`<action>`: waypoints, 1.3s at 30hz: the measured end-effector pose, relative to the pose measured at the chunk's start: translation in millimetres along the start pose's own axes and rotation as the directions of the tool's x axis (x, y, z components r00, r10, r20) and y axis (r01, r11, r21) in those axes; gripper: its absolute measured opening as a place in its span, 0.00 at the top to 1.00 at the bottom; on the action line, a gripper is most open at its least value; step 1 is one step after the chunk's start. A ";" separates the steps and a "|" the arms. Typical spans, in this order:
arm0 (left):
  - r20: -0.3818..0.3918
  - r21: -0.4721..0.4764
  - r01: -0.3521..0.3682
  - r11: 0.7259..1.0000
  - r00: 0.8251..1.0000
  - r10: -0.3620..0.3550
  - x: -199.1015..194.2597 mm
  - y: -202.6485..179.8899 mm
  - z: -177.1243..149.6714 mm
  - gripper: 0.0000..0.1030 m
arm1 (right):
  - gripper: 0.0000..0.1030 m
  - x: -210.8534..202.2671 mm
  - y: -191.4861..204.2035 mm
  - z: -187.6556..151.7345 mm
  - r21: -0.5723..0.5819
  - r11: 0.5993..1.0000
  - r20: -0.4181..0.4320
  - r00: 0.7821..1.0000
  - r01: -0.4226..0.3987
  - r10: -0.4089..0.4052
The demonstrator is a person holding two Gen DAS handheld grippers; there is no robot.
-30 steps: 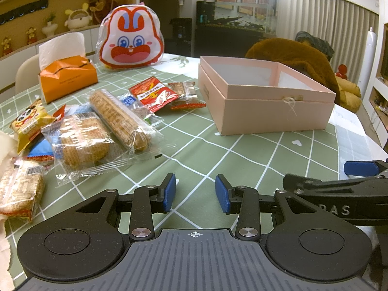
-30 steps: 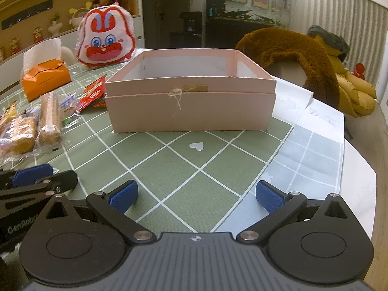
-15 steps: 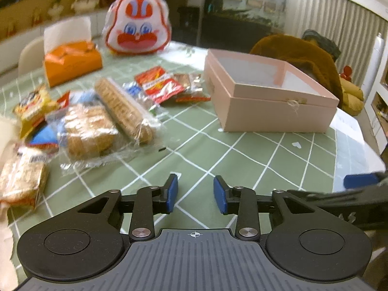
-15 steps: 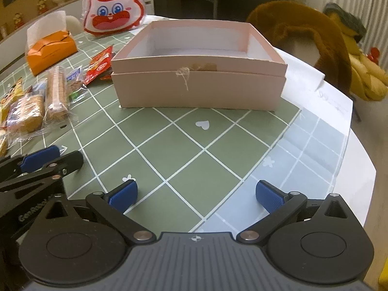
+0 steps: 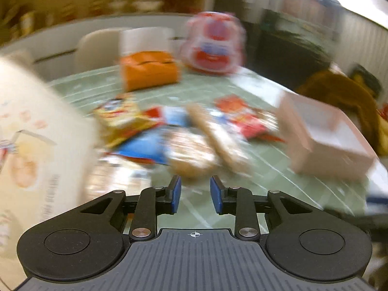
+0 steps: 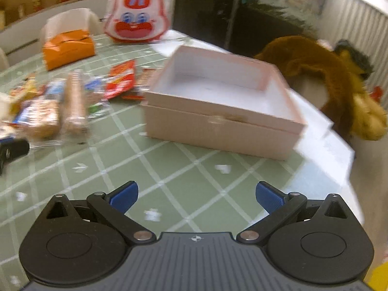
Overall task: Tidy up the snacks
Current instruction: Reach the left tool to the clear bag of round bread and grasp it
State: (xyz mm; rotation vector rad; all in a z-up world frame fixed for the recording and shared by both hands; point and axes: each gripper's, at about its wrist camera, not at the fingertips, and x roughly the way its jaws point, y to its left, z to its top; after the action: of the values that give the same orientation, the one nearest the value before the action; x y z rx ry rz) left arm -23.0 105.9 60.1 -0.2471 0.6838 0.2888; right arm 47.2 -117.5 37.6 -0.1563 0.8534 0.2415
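Both views are blurred by motion. Several snack packs lie on the green checked tablecloth: a clear pack of round crackers (image 5: pixel 191 155), a long biscuit pack (image 5: pixel 223 138), a red packet (image 5: pixel 245 118) and a yellow packet (image 5: pixel 118 114). An open, empty pink box (image 6: pixel 223 104) stands to their right; it also shows in the left wrist view (image 5: pixel 325 143). My left gripper (image 5: pixel 193 195) is open with a narrow gap, empty, just short of the crackers. My right gripper (image 6: pixel 196 196) is wide open and empty, in front of the box.
An orange tissue box (image 5: pixel 148 70) and a red-and-white rabbit bag (image 6: pixel 137 19) stand at the back of the table. A large pale bag (image 5: pixel 36 155) fills the left of the left wrist view. A brown plush (image 6: pixel 322 72) lies behind the box. The table edge (image 6: pixel 339 160) is on the right.
Both grippers have risen and swung left. The left one has moved nearer the snack pile. Their jaw openings are about the same.
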 end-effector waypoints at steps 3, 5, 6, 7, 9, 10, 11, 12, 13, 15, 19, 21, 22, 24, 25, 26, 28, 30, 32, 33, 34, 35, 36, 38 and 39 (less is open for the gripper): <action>-0.008 -0.075 0.016 0.997 1.000 -0.017 9.0 18.7 18.9 0.69 | 0.00 4.0 9.0 3.7 0.004 0.999 -0.026 0.999 -0.044 0.044; 0.007 -0.121 0.026 0.992 1.000 -0.025 16.1 23.3 31.3 0.69 | 0.00 5.6 15.6 5.2 -0.003 0.997 -0.048 0.996 -0.071 0.070; 0.013 -0.160 0.032 0.987 0.999 -0.031 20.9 24.5 37.2 0.69 | 0.00 5.5 15.7 5.2 0.001 0.996 -0.057 0.995 -0.085 0.085; 0.015 -0.217 0.047 0.975 0.999 -0.044 27.9 26.7 44.2 0.69 | 0.00 5.7 14.3 5.6 0.006 0.994 -0.075 0.991 -0.110 0.110; 0.003 -0.292 0.080 0.953 0.997 -0.083 44.2 26.7 51.2 0.69 | 0.00 7.3 9.2 6.3 0.028 0.983 -0.120 0.976 -0.179 0.182; -0.025 -0.279 0.069 0.958 0.997 -0.079 52.0 23.8 51.6 0.67 | 0.00 8.3 5.5 6.6 0.045 0.977 -0.136 0.968 -0.207 0.211; -0.073 -0.241 0.030 0.970 0.996 -0.049 61.1 19.7 52.6 0.67 | 0.00 8.3 1.1 6.8 0.059 0.974 -0.145 0.963 -0.220 0.227; -0.111 -0.193 -0.010 0.981 0.994 -0.012 70.1 15.0 52.9 0.66 | 0.00 7.5 -0.9 6.8 0.060 0.974 -0.147 0.963 -0.220 0.226; -0.115 -0.155 -0.035 0.987 0.993 0.017 73.5 11.4 50.6 0.62 | 0.00 6.9 -3.5 7.6 0.054 0.974 -0.146 0.963 -0.219 0.224; -0.115 -0.136 -0.031 0.990 0.993 0.015 76.5 7.3 45.2 0.56 | 0.00 5.6 -7.5 9.4 0.031 0.975 -0.142 0.964 -0.221 0.223; -0.167 -0.123 0.001 0.992 0.986 -0.021 87.5 -2.1 44.3 0.41 | 0.00 9.9 -10.6 13.0 -0.007 0.977 -0.142 0.967 -0.213 0.210; -0.174 -0.103 -0.016 0.995 0.985 -0.002 92.1 -8.2 45.4 0.34 | 0.00 12.9 -11.0 14.3 0.000 0.976 -0.153 0.964 -0.219 0.217; -0.178 -0.095 -0.020 0.995 0.984 0.003 94.1 -10.9 45.0 0.33 | 0.00 13.3 -10.5 14.7 -0.002 0.975 -0.154 0.963 -0.223 0.220; -0.180 -0.078 -0.028 0.997 0.983 0.013 97.4 -14.2 44.3 0.30 | 0.00 11.3 -8.1 15.4 -0.026 0.974 -0.147 0.965 -0.223 0.217; -0.179 -0.069 -0.029 0.997 0.984 0.016 97.3 -15.3 43.8 0.30 | 0.00 9.3 -6.6 15.7 -0.046 0.975 -0.139 0.968 -0.216 0.208; -0.178 -0.064 -0.029 0.998 0.984 0.017 97.0 -15.7 43.8 0.30 | 0.00 7.7 -5.4 16.3 -0.063 0.976 -0.128 0.971 -0.209 0.200; -0.184 -0.073 -0.025 0.997 0.983 0.011 96.7 -13.9 43.6 0.29 | 0.00 4.3 -5.0 18.5 -0.088 0.975 -0.112 0.975 -0.203 0.193; -0.187 -0.077 -0.014 0.997 0.982 -0.001 95.6 -11.8 42.2 0.28 | 0.00 3.7 -6.1 24.1 -0.089 0.972 -0.115 0.972 -0.216 0.205; -0.179 -0.064 -0.002 0.998 0.984 -0.010 92.1 -11.1 37.6 0.28 | 0.00 3.6 -6.0 35.4 -0.083 0.967 -0.118 0.966 -0.243 0.232; -0.177 -0.059 0.003 0.998 0.984 -0.013 89.7 -10.5 34.7 0.27 | 0.00 3.2 -4.5 41.6 -0.083 0.964 -0.115 0.963 -0.253 0.243; -0.179 -0.055 0.011 0.998 0.984 -0.021 86.8 -9.5 31.9 0.27 | 0.00 3.1 -2.8 48.5 -0.085 0.962 -0.112 0.962 -0.260 0.250; -0.185 -0.054 0.021 0.998 0.982 -0.031 83.9 -8.3 29.7 0.27 | 0.00 3.0 0.6 59.4 -0.091 0.959 -0.108 0.960 -0.270 0.260; -0.193 -0.054 0.033 0.998 0.980 -0.043 80.8 -6.9 27.3 0.27 | 0.00 2.8 4.3 67.7 -0.099 0.955 -0.103 0.958 -0.278 0.268; -0.204 -0.064 0.052 0.997 0.977 -0.064 74.1 -3.5 22.8 0.28 | 0.00 2.0 16.9 91.4 -0.133 0.946 -0.085 0.954 -0.296 0.287; -0.207 -0.069 0.059 0.996 0.976 -0.072 70.5 -1.6 20.0 0.30 | 0.00 2.2 24.5 101.4 -0.154 0.942 -0.075 0.954 -0.299 0.290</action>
State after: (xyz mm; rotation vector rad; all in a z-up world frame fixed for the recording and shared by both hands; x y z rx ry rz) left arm 41.2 123.4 29.4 -0.3630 0.8739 0.2233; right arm 115.5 -70.1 100.8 -0.1885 0.9068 0.5921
